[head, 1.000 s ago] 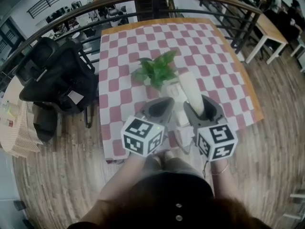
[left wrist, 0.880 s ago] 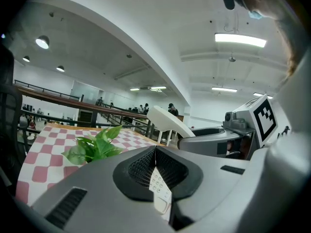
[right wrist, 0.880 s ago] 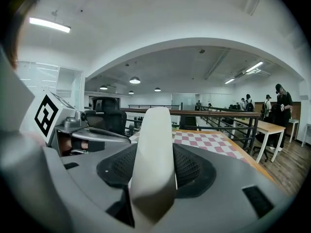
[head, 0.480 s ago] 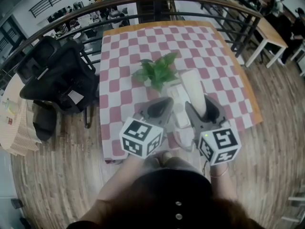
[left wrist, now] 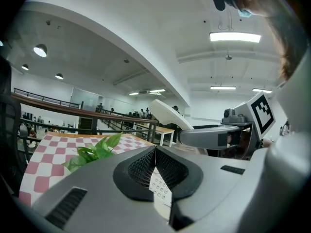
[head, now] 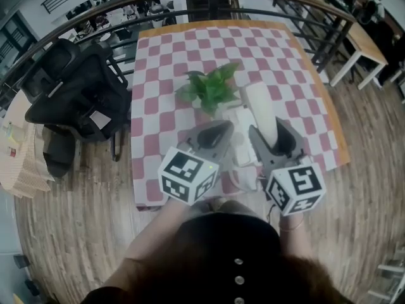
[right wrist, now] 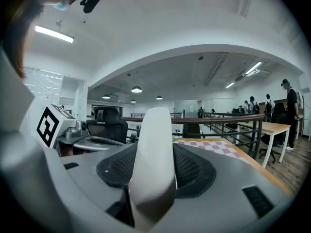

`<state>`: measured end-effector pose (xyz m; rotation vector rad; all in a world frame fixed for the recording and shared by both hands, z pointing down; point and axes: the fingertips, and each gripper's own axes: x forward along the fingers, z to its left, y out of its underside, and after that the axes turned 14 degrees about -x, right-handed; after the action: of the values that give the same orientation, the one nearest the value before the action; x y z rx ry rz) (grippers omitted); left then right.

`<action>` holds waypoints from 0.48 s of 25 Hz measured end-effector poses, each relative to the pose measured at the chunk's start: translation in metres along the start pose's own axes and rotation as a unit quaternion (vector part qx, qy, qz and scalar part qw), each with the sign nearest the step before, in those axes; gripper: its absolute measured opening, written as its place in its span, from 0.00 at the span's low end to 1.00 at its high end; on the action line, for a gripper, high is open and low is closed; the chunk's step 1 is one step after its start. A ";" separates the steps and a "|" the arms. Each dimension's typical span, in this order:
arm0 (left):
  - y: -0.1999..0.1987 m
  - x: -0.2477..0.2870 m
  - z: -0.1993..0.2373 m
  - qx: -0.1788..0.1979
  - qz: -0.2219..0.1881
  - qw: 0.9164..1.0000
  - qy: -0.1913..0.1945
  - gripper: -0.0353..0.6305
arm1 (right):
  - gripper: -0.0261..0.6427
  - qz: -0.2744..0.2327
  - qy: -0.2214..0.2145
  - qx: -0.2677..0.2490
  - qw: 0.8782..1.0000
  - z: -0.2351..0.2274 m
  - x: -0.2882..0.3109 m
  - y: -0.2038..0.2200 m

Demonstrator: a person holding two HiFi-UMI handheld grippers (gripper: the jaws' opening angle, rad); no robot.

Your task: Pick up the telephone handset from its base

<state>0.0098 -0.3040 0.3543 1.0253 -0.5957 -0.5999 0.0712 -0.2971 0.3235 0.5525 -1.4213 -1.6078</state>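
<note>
My right gripper (head: pixel 273 138) is shut on the lower end of the white telephone handset (head: pixel 261 111), which sticks up and away from me above the table. In the right gripper view the handset (right wrist: pixel 153 154) stands between the black pads (right wrist: pixel 194 168). The white telephone base (head: pixel 241 145) lies on the checked cloth between the two grippers. My left gripper (head: pixel 214 137) hovers just left of the base, shut with nothing in it. Through the slit of the left gripper (left wrist: pixel 155 150) I see the base's keypad (left wrist: pixel 160 189); the handset (left wrist: pixel 167 113) shows at right.
A potted green plant (head: pixel 210 88) stands just beyond the base. The red-and-white checked tablecloth (head: pixel 158 75) covers the table. A black office chair (head: pixel 76 100) stands at the left, a dark railing (head: pixel 297 5) runs behind the table, and a wooden table (head: pixel 364 40) is at the far right.
The right gripper has risen a little with the handset, which now stands higher over the base. The left gripper has stayed where it was.
</note>
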 end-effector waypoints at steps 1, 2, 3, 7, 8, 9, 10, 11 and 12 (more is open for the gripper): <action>0.000 0.001 0.000 0.000 0.001 1.000 0.000 0.06 | 0.37 -0.001 -0.001 0.002 1.000 0.000 0.001 0.001; 0.000 0.003 0.000 0.001 0.001 1.000 0.000 0.06 | 0.37 -0.002 -0.003 0.004 1.000 0.000 0.001 0.001; 0.000 0.004 -0.001 0.001 0.001 1.000 0.001 0.06 | 0.37 -0.003 -0.004 0.006 1.000 0.000 0.003 0.002; -0.003 0.008 -0.004 -0.001 -0.002 1.000 0.008 0.06 | 0.37 -0.001 -0.013 0.010 1.000 0.003 0.007 0.004; -0.003 0.009 -0.004 -0.001 -0.002 1.000 0.008 0.06 | 0.37 -0.001 -0.015 0.010 1.000 0.004 0.008 0.004; -0.003 0.010 -0.004 0.000 0.000 1.000 0.008 0.06 | 0.37 -0.001 -0.017 0.009 1.000 0.005 0.009 0.003; -0.002 0.011 -0.003 -0.001 0.001 1.000 0.008 0.06 | 0.37 -0.002 -0.018 0.009 1.000 0.005 0.010 0.003; -0.001 0.011 -0.004 -0.001 0.003 1.000 0.008 0.06 | 0.37 -0.002 -0.019 0.009 1.000 0.006 0.010 0.002; 0.000 0.011 -0.004 -0.001 0.004 1.000 0.008 0.06 | 0.37 -0.002 -0.020 0.008 1.000 0.006 0.010 0.002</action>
<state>0.0204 -0.3097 0.3542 1.0251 -0.5855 -0.5853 0.0621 -0.3023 0.3293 0.5368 -1.4649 -1.6195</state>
